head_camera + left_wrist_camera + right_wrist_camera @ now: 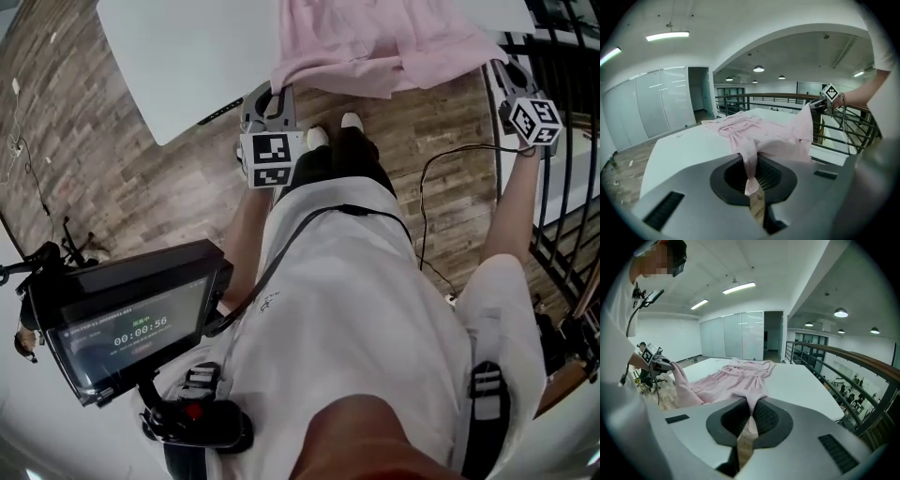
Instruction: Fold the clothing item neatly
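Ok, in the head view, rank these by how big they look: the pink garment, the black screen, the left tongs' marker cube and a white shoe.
1. Black screen and pink garment: about alike; the screen sits nearer the camera, so unranked.
2. Marker cube.
3. White shoe, only its toe showing.

Bright, even light from ceiling strip lights (pixel 668 35) at 11 o'clock, soft shadows. Heavy fisheye, dark vignette at rims. White table (pixel 187 56) near blown out at 11 o'clock.
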Available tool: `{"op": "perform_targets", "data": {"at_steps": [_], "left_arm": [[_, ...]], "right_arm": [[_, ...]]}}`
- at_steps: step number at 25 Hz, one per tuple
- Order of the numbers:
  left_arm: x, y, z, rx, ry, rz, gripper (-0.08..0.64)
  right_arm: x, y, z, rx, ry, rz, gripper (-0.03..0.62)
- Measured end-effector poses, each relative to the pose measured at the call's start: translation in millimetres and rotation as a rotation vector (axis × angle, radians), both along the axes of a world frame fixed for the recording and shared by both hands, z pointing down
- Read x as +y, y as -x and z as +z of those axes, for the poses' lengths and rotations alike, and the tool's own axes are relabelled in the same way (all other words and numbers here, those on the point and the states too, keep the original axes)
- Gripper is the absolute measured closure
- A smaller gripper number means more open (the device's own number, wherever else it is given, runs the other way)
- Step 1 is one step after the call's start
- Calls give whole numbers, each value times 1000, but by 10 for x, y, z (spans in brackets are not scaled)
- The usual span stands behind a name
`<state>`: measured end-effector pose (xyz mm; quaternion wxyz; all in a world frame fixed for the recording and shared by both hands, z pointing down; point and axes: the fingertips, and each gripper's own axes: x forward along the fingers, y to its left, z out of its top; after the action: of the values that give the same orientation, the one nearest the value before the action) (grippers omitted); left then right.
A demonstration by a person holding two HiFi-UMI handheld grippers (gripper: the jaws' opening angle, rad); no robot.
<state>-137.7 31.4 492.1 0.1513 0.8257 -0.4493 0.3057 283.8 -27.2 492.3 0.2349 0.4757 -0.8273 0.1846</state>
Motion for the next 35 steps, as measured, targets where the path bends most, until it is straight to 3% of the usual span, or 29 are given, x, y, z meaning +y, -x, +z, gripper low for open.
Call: {"op": "perform_targets", "data": {"at_steps": [7, 13, 19, 27, 28, 30, 33, 35], "left_arm": [[-501, 321, -11, 6, -15, -134, 551], [-778, 526, 202, -27, 42, -230, 551], [-654, 859, 530, -93, 102, -245, 551], [-658, 856, 1153, -209, 227, -256, 548], [-662, 830, 1191, -217, 250, -256, 530], [-678, 783, 1239, -218, 287, -256, 401], [-711, 776, 1231, -214, 311, -254, 294], [-716, 776, 1179, -219, 306, -237, 241]], "right_arm": [[-636, -228, -133, 53, -58, 45, 583], [-1090, -281, 9, 117, -35, 56, 583], [-862, 57, 372, 143, 30, 42, 583], [-1092, 211, 1039, 147, 120, -62, 583], [-1119, 223, 1138, 162, 142, -79, 581], [-1148, 245, 1278, 186, 178, -116, 578], [-1190, 354, 1400, 170, 217, -158, 396], [-1172, 392, 1427, 176, 236, -179, 335]]}}
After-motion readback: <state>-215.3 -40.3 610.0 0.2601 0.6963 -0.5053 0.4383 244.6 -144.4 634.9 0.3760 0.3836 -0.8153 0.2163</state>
